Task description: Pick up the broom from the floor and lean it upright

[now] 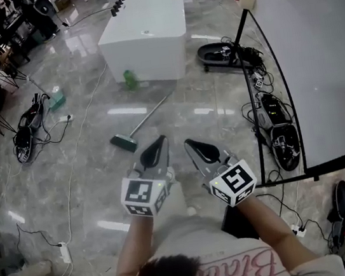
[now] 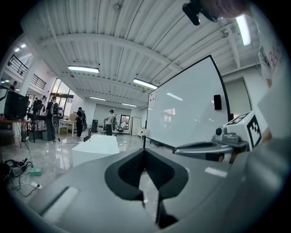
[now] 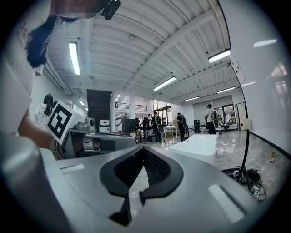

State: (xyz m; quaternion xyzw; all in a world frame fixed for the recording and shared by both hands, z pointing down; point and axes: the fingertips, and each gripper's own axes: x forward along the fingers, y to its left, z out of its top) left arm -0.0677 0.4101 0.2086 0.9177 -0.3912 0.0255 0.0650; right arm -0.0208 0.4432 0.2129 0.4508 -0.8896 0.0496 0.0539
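On the grey floor (image 1: pixel 95 178) in the head view, the broom (image 1: pixel 146 118) lies flat on the near side of the white block (image 1: pixel 143 29). Its handle tip points toward the block's near right corner and its green head is at the end away from the block. The left tongs (image 1: pixel 160 140) and right tongs (image 1: pixel 189 143) are held side by side, farther from the block than the broom. Both are clear of the broom, and its green head lies just beyond and to the left of the left tongs' tips. Each pair is closed and holds nothing. The marker cubes (image 1: pixel 144 195) carry black-and-white square patterns with no letters. Pink script on the person's shirt (image 1: pixel 255 264) is cut off and cannot be read whole.

From the left gripper view, the left tongs (image 2: pixel 144 150) have their tips pressed together and are empty. The white block (image 2: pixel 97 144) stands ahead of them, and the right tongs (image 2: pixel 204 146) show to their right.

From the right gripper view, the right tongs (image 3: pixel 144 148) are likewise closed tip to tip on nothing. The white block (image 3: pixel 200 144) is ahead to the right, and the left tongs (image 3: pixel 100 139) show to the left.
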